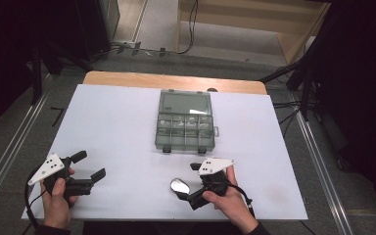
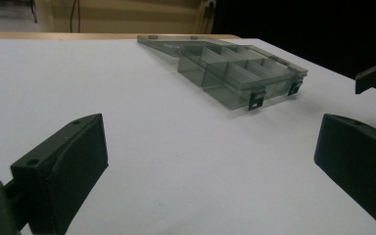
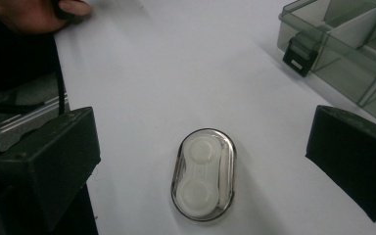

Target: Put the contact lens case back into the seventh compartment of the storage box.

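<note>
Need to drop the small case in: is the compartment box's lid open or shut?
Open. The compartment box has its lid folded back flat on the table behind it, with the dividers exposed.

a small oval case [image 3: 203, 175] of clear plastic with two round white wells inside lies flat on the white table top, near the front edge, right of the middle. it sits closed, long axis running near to far, well apart from the grey compartment box.
</note>
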